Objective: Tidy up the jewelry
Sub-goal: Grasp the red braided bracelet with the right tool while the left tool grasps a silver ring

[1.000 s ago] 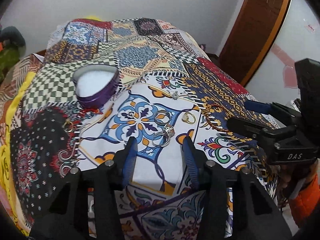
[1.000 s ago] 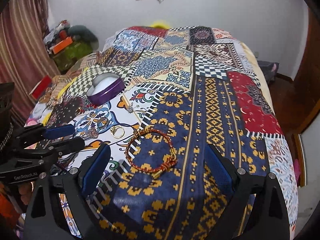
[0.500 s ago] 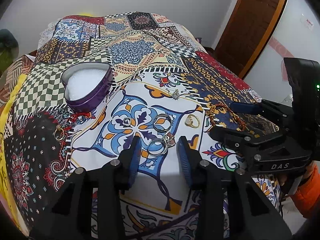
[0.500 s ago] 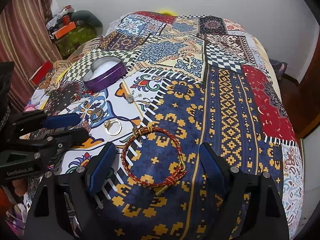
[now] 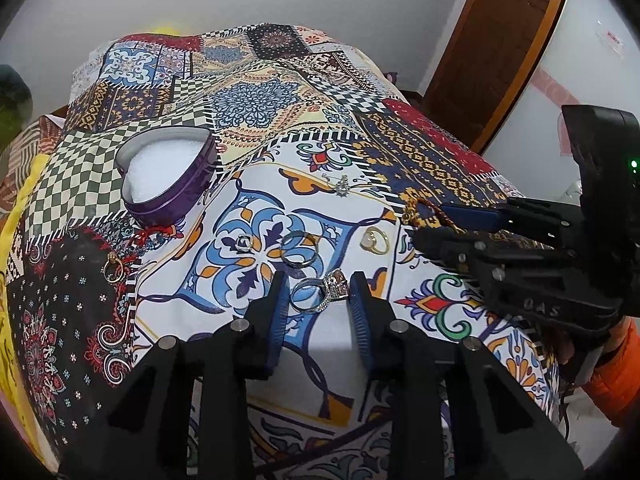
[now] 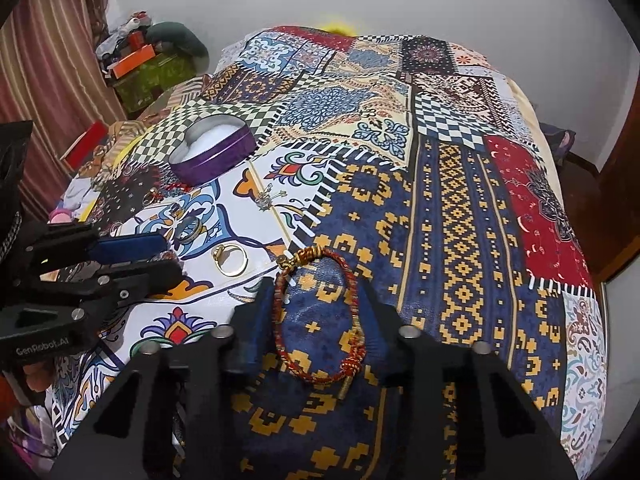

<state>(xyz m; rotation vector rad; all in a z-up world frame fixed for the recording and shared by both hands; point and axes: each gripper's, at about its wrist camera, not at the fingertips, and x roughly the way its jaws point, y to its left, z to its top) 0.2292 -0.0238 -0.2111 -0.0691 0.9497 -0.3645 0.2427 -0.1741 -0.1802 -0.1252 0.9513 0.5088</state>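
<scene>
My left gripper (image 5: 318,294) is open, its blue pads on either side of a silver ring with a big stone (image 5: 320,292) on the bedspread. Nearby lie a plain band (image 5: 298,249), a small silver ring (image 5: 243,242), a gold ring (image 5: 374,240) and a gold hoop (image 5: 114,271). A purple heart-shaped tin (image 5: 168,176) with white padding stands open at the left. My right gripper (image 6: 316,300) is open with its fingers around a red-and-gold cord bracelet (image 6: 316,320). The tin also shows in the right wrist view (image 6: 214,148).
A small sparkly earring (image 5: 342,186) lies beyond the rings, and a red-blue beaded piece (image 5: 150,240) lies by the tin. The patchwork bedspread (image 6: 460,200) covers the whole bed. Boxes and clutter (image 6: 136,64) stand at the far left, a wooden door (image 5: 496,40) at the right.
Both grippers have moved forward and down. The left one now straddles the stone ring; the right one's jaws have narrowed around the bracelet.
</scene>
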